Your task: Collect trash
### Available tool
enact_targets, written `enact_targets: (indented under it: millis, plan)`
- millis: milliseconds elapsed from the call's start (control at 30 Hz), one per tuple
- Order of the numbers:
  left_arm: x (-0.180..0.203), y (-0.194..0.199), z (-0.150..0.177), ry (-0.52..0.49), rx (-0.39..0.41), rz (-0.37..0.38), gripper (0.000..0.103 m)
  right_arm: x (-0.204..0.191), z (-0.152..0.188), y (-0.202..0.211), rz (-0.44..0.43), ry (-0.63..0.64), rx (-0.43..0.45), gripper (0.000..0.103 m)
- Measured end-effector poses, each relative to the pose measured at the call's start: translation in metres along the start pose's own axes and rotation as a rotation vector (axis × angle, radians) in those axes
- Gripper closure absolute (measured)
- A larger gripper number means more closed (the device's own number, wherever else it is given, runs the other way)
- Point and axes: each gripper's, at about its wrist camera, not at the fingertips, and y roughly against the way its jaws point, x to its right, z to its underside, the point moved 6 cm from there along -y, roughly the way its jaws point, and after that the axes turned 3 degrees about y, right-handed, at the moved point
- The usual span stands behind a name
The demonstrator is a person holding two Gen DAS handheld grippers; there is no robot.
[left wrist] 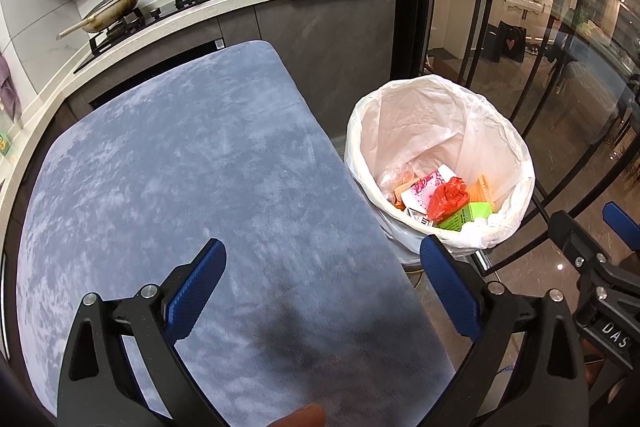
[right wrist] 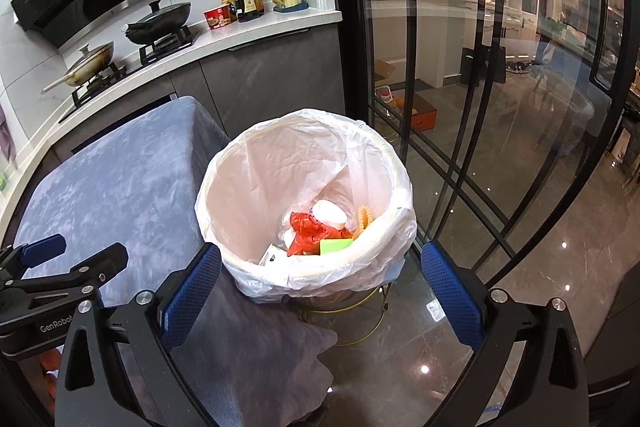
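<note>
My right claw (right wrist: 320, 291) is spread wide and holds nothing. My left claw (left wrist: 320, 287) is spread and bare too. The trash (right wrist: 316, 233) sits in the bin (right wrist: 240, 163) just ahead. The bench (left wrist: 180, 167) looks bare, so I think I am done.

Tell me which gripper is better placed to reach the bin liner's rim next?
Probably right: the right gripper is open, with the liner rim directly ahead. The left gripper hangs over the blue cloth.

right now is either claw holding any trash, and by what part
Nothing is held. The left claw stands open over the blue cloth, and the right claw stands open, empty, by the bin.
</note>
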Motion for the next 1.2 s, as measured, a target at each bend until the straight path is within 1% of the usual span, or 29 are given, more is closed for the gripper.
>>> enact_targets:
  millis: [867,1200]
  plan:
    - [0.008,0.002,0.01,0.003,-0.018,-0.017,0.01,-0.004,0.008,0.0,-0.016,0.009,-0.014,0.006]
    - [0.01,0.002,0.015,-0.007,-0.024,-0.023,0.01,-0.002,0.017,-0.003,-0.017,0.013,-0.026,0.006]
